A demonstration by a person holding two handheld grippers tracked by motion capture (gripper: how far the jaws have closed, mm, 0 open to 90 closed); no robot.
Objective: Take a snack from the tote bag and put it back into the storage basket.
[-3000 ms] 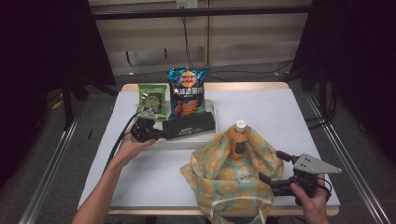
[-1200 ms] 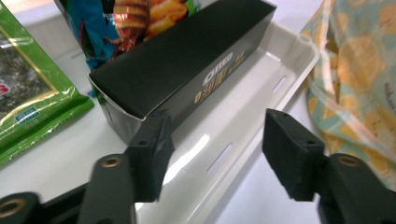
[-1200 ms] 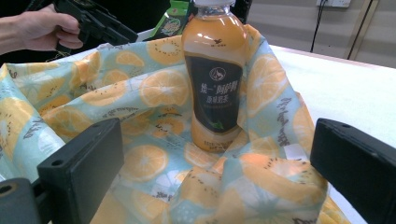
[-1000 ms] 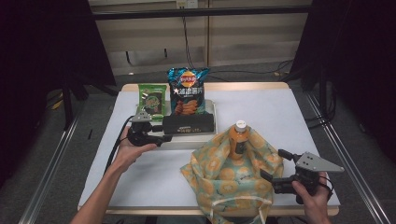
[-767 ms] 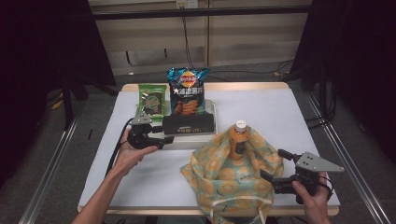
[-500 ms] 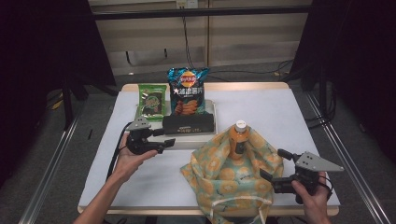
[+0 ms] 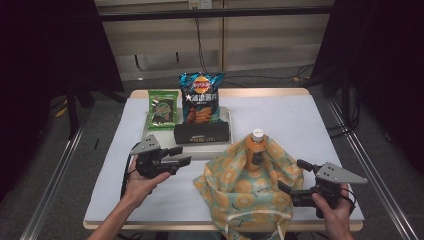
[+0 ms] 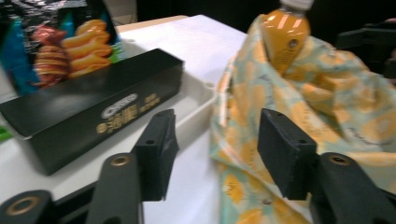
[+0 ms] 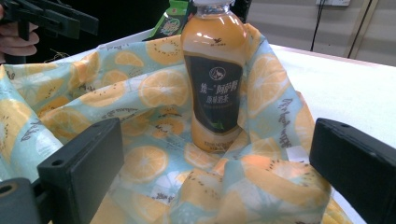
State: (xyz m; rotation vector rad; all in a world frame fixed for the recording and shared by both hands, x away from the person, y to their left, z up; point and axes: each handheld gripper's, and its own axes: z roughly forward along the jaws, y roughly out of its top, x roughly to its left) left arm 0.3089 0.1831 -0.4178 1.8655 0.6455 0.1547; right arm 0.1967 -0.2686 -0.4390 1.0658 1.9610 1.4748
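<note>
Presently the left gripper (image 7: 184, 156) hangs over the white table (image 7: 310, 125) between the black snack box (image 7: 202, 133) and the fruit-print cloth bag (image 7: 250, 192); its jaws have just been closing, yet nothing lies between them and it grips nothing. The right gripper (image 7: 294, 181) sits at the bag's right edge with jaws spread wide, released, the cloth ahead of the pads rather than pinched. An orange drink bottle (image 7: 256, 150) stands upright inside the bag, cap above the folds. Risk noted: the bag is slack, so a pull on one side could tip the bottle. A sideways approach could also nudge the box against the crisp packet (image 7: 201, 97) leaning behind it, beside the green packet (image 7: 162, 107)
</note>
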